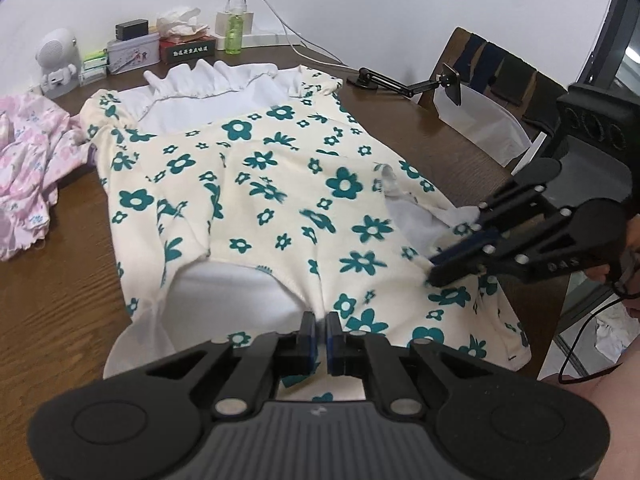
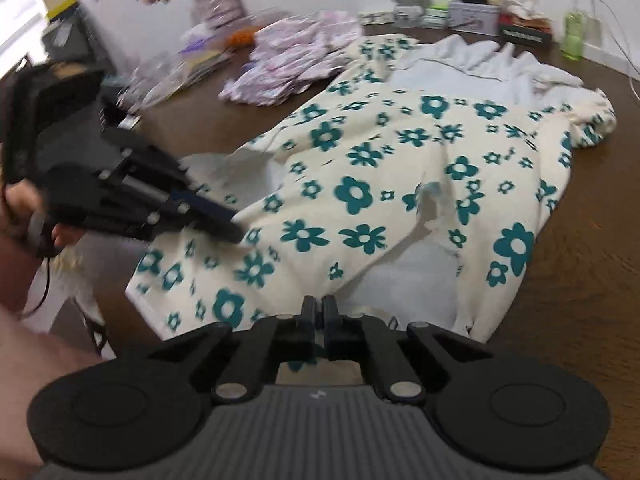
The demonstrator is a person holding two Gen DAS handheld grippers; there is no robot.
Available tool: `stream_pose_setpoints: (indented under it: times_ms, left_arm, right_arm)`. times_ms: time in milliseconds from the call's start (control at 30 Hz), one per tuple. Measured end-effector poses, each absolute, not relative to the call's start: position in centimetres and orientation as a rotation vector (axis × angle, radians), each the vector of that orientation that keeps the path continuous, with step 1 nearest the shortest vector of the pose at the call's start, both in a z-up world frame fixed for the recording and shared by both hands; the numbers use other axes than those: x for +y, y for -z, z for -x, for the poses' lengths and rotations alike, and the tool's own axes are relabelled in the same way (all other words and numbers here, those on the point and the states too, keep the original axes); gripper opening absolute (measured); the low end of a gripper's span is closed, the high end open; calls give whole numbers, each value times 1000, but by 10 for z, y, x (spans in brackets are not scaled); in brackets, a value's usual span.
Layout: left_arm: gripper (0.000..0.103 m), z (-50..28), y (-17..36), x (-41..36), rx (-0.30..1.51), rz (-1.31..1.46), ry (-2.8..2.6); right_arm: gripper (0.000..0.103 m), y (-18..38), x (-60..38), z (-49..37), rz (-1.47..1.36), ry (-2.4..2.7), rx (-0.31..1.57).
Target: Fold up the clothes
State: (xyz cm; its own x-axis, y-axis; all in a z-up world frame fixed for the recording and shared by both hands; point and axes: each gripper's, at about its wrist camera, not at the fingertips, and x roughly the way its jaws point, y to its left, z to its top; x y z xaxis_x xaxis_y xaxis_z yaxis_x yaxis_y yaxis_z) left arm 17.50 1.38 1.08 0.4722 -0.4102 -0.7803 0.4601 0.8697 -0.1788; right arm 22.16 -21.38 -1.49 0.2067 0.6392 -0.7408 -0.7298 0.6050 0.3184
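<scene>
A cream dress [image 1: 260, 184] printed with teal flowers lies spread on the brown table [image 1: 52, 288], its white ruffled collar [image 1: 208, 76] at the far end. My left gripper [image 1: 320, 320] is shut on the dress's near edge, a fold of cloth pinched between its fingers. My right gripper [image 1: 436, 268] comes in from the right and pinches the same edge further along. In the right wrist view the dress [image 2: 400, 184] fills the middle, my right gripper [image 2: 319, 306] is shut on its hem, and my left gripper [image 2: 236, 230] grips the cloth at the left, blurred.
A crumpled pink floral garment [image 1: 28, 160] lies at the table's left. Along the back wall stand a white speaker [image 1: 56, 60], tins, a tissue box and a green bottle [image 1: 234, 30]. A black phone-holder arm [image 1: 400, 80] and a chair [image 1: 500, 76] are at the right edge.
</scene>
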Motion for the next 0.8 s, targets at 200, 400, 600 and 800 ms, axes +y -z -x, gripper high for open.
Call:
stream_pose_setpoints:
  times_ms: [200,400,600,800]
  left_arm:
    - [12,-170,-12,24,947,-65,542]
    - [36,-170,-7,20,935,-109,549]
    - [3,-160,-7,13,945,-188,588]
    - [21,-144,-18,23,910,-185,622]
  right_arm:
    - [6,13,-218,-221,118,-982,1000]
    - [48,17,-220,-226,90,-951,959]
    - [4,22,-212,-220,100,-984,997]
    - [13,9,-230,-216,62,-981,973]
